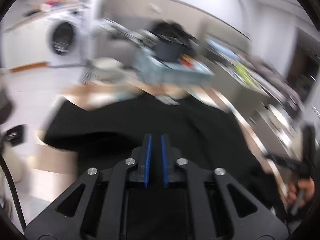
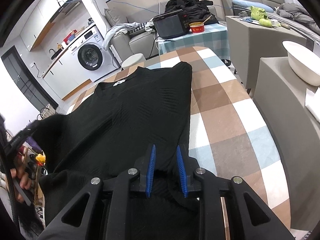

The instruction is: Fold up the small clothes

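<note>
That black knit top (image 2: 140, 108) is looking soft and floppy; right gripper (image 2: 167, 156) is pinching its hem at six o'clock, left gripper (image 1: 156, 140) is sitting nearly closed, can't tell if it's holding fabric.

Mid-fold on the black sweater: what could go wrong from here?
1. The black sweater's left side hangs past the checked tablecloth's edge, apparently lifted by the left gripper; a slip could drag it off.
2. The right gripper pinches a bunched hem, so the fold may crease.
</note>
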Demonstrator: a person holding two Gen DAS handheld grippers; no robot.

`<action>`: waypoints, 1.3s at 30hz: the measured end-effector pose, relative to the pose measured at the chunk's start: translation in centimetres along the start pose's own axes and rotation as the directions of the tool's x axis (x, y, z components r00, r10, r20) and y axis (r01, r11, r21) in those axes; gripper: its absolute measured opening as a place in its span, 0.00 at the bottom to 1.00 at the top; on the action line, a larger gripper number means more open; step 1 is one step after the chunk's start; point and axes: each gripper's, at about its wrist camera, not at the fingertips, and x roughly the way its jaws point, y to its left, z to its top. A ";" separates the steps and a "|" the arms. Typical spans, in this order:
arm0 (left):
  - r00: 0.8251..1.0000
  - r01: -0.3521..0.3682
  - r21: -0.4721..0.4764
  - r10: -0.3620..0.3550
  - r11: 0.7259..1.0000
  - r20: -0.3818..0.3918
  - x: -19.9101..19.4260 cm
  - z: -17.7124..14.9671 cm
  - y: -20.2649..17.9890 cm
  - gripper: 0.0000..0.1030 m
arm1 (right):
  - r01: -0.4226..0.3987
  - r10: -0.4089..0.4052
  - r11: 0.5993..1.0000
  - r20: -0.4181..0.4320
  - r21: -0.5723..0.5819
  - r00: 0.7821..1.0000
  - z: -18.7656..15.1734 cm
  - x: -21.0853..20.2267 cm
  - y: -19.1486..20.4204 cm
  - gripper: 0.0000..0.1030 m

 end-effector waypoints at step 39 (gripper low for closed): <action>0.991 -0.081 0.013 0.082 0.997 -0.106 2.7 -8.3 4.0 0.06 | -0.001 0.000 1.000 -0.063 -0.016 0.998 -0.9 1.4 0.4 0.27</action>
